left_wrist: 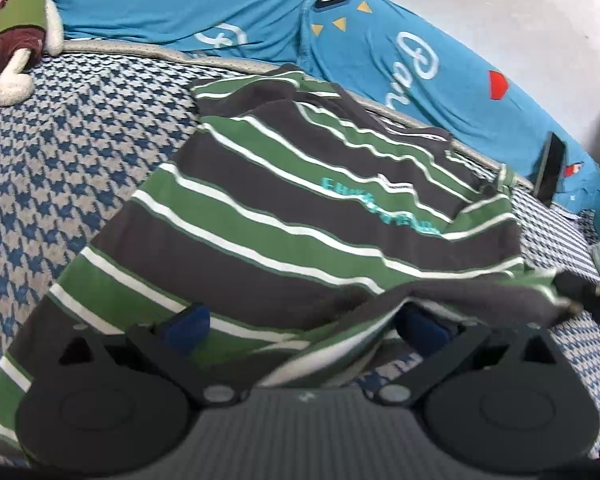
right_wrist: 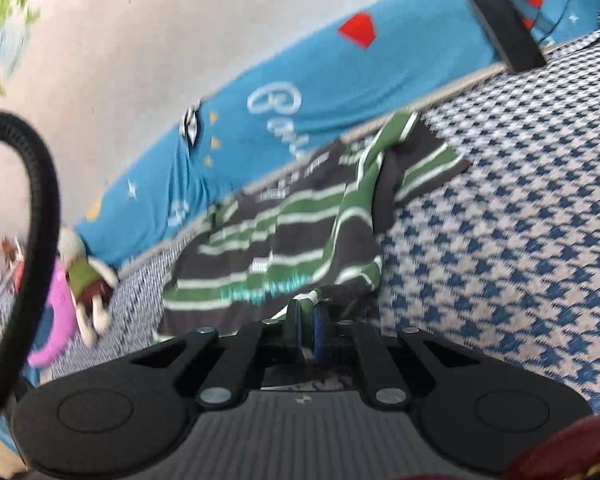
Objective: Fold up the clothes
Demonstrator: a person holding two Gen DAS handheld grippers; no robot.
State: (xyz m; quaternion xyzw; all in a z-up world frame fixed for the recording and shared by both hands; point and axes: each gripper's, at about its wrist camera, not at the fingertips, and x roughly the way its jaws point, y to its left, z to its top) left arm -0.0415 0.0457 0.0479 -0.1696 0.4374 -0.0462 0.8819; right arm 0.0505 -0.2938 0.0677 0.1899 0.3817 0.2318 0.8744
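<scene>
The striped shirt (left_wrist: 284, 216) lies on the bed cover (left_wrist: 80, 152) with blue and grey shapes, close to the long blue pillow (left_wrist: 380, 52). The right gripper (right_wrist: 306, 322) pinches a bit of the shirt's edge, fingers squeezed together. The left gripper (left_wrist: 304, 324) has its fingers spread wide over the shirt's near edge, gripping nothing. A bunny toy (left_wrist: 16, 28) lies off by the pillow.

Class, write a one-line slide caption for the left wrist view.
Open left hand-held gripper straddles the striped shirt's raised hem.
</scene>
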